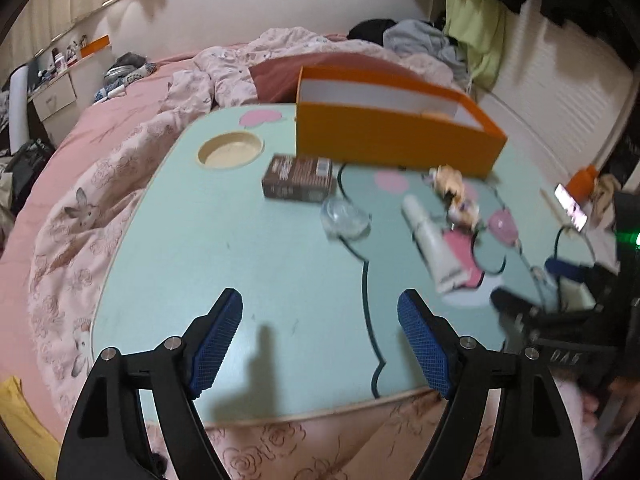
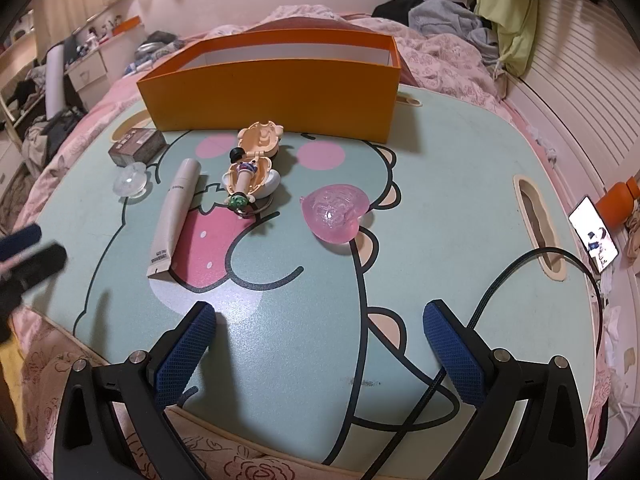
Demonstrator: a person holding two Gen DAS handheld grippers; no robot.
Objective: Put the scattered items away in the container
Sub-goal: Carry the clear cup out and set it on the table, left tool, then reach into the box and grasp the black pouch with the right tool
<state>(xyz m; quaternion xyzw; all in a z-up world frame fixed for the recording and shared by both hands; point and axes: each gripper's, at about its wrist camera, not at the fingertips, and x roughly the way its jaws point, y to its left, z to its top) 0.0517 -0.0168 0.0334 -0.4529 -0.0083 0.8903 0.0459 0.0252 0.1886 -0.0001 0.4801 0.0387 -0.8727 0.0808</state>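
left gripper point(image 1: 320, 344) jaws apart, nothing between; right gripper point(image 2: 320, 354) jaws apart, empty. orange box point(image 2: 276, 92) at table point(image 2: 440, 208) far edge; tube point(image 2: 174, 218), figurine point(image 2: 250, 168), pink heart point(image 2: 336, 214) scattered before it.

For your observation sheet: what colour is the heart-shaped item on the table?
The heart-shaped item is translucent pink, clearest in the right wrist view.

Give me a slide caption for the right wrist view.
Open right gripper hovers over a cartoon lap table with tube, pink heart and orange box.
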